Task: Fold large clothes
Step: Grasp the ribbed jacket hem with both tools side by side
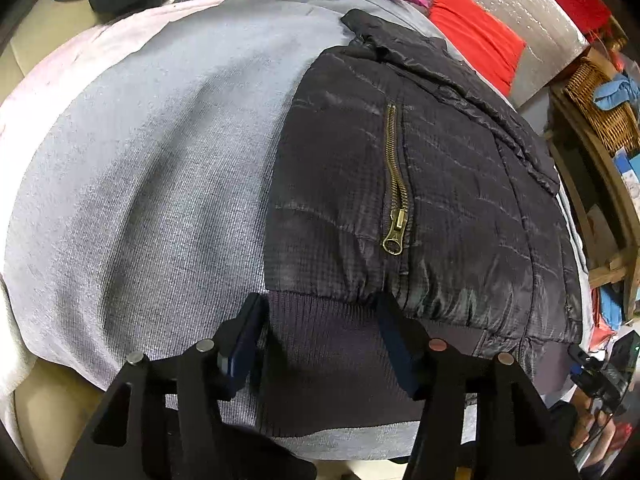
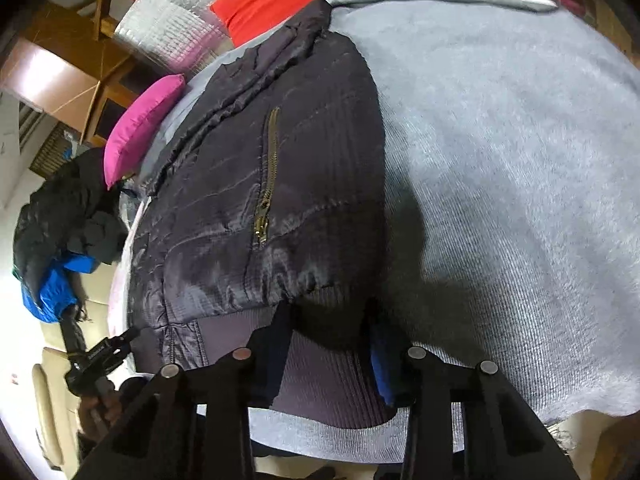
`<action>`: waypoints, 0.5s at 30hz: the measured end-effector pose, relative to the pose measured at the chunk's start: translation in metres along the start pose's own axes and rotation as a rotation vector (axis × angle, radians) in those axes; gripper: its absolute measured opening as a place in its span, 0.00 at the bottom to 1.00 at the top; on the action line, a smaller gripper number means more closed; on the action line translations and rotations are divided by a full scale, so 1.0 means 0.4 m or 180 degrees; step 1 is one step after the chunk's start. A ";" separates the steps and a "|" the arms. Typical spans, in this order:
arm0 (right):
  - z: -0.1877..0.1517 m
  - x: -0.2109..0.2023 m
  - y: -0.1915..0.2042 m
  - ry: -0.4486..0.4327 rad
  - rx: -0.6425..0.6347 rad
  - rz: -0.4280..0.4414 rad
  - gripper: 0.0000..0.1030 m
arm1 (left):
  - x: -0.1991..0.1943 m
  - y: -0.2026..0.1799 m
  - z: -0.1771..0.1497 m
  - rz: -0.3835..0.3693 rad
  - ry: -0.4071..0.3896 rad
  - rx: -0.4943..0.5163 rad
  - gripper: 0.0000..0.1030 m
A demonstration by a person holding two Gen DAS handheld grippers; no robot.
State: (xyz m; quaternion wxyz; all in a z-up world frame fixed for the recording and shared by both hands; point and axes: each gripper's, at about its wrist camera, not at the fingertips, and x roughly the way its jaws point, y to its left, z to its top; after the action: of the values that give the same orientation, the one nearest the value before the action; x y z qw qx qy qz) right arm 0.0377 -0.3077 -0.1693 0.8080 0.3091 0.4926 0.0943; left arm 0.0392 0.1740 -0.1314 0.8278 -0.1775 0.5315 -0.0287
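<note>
Nearest to me is the ribbed hem of the black jacket, and my left gripper stands over its corner on that side. The two fingers are half closed around the ribbed band, one at the corner and one further in, and the knit bunches a little between them, so I judge that they grip the hem. My right gripper does the same at the other corner of the hem; the cloth rises in a small ridge between its fingers, so I take this also as a grip.

The jacket lies flat on a grey blanket, the collar far from me and the hem near me. A brass pocket zipper shows on the front.

I think the step in hand is taking both lower corners to start a fold. The next move calls for lifting both corners together, level with each other, and carrying the hem toward the collar so the padded body folds in half. The shiny fabric may slide, so the grip must hold firm.

I can read no brand, label or writing on the jacket or near it.
</note>
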 end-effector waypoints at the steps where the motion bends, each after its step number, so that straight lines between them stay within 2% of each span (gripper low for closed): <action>1: 0.003 0.002 0.001 0.0024 -0.0015 0.0043 0.56 | 0.000 -0.004 0.000 0.0028 -0.0007 0.0028 0.58; 5: 0.006 0.017 0.019 0.0116 -0.0140 -0.0030 0.61 | 0.001 -0.007 0.000 0.0024 -0.0002 0.0025 0.57; 10: 0.007 0.022 0.014 0.0192 -0.0094 0.0019 0.61 | 0.006 -0.024 0.001 0.0092 -0.0016 0.0091 0.44; 12: 0.006 0.023 0.012 0.0195 -0.0105 -0.0104 0.48 | 0.005 -0.029 -0.002 0.0120 -0.0030 0.0125 0.39; 13: 0.005 0.024 0.009 0.0196 -0.0125 -0.0200 0.35 | 0.004 -0.030 -0.003 0.0143 -0.0045 0.0142 0.31; 15: 0.006 0.021 -0.002 0.0215 -0.0106 -0.0178 0.30 | 0.004 -0.029 -0.003 0.0163 -0.0059 0.0140 0.26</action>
State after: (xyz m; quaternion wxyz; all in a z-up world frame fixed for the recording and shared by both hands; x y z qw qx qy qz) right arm 0.0438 -0.3055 -0.1752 0.7983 0.2783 0.5265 0.0902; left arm 0.0405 0.1625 -0.1294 0.8369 -0.1458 0.5273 -0.0176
